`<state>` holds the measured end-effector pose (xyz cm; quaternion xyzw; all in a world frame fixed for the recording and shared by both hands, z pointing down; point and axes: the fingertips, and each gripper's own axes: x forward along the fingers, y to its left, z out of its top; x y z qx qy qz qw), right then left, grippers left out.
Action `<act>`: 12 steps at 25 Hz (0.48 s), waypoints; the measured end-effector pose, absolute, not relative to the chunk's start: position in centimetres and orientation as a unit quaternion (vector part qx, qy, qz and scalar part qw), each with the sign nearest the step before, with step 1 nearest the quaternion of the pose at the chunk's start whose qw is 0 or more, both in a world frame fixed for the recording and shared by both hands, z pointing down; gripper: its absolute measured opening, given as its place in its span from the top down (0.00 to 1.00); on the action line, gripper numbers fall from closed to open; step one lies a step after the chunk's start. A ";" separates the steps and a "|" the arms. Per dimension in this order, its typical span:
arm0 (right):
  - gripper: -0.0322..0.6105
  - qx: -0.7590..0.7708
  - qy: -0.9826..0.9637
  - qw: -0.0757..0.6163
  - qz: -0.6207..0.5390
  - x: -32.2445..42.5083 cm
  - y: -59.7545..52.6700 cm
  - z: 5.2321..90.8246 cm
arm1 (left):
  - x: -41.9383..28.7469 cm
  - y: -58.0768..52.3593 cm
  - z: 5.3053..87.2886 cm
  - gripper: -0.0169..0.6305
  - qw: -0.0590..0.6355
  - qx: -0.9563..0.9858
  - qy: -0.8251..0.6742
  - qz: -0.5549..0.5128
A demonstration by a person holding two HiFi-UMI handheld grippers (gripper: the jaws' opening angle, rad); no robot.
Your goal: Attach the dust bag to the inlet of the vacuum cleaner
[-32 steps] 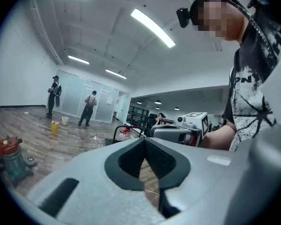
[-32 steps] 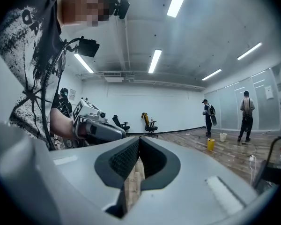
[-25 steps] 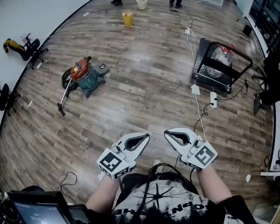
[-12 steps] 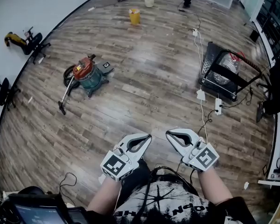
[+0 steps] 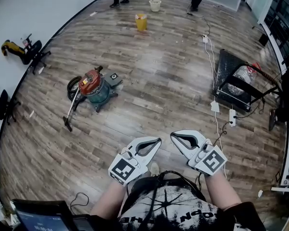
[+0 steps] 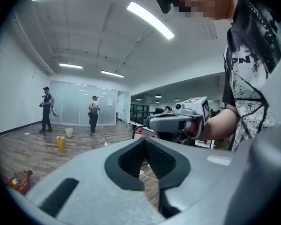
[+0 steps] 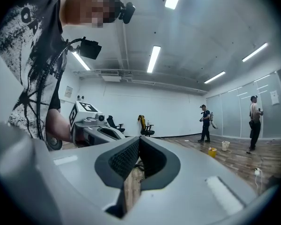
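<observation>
Closing in: vacuum cleaner (image 5: 94,87) is sitting nearer than a second ago, still well apart on the floor (image 5: 159,95), ahead-left. Left hand-held gripper (image 5: 156,141) and right hand-held gripper (image 5: 174,137) are staying fully closed, carrying nothing. No dust bag showing.

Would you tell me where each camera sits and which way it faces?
Head view: on the head, steeply down at floor, vacuum; left tool, right tool, forearms show.
Left gripper view: on left tool, along its shut jaws toward right tool; torso shows.
Right gripper view: on right tool, facing left tool; torso shows.
All share the yellow bucket.
</observation>
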<state>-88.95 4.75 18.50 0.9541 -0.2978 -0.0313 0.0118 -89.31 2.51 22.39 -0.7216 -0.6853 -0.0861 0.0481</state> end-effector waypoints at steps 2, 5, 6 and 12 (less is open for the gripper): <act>0.94 0.956 -0.292 0.013 -0.027 -87.2 4.2 18.7 | -87.5 1.8 22.4 0.98 0.051 -0.718 -0.690 -0.083; 0.94 0.959 -0.283 0.012 -0.019 -85.8 3.9 19.2 | -85.4 1.3 22.4 0.98 0.059 -0.712 -0.697 -0.062; 0.94 0.959 -0.281 0.014 -0.015 -85.5 3.9 19.4 | -85.0 1.3 22.3 0.98 0.055 -0.711 -0.699 -0.060; 0.94 0.967 -0.251 0.037 -0.006 -83.7 4.8 19.3 | -83.2 0.8 22.0 0.98 0.026 -0.716 -0.694 -0.069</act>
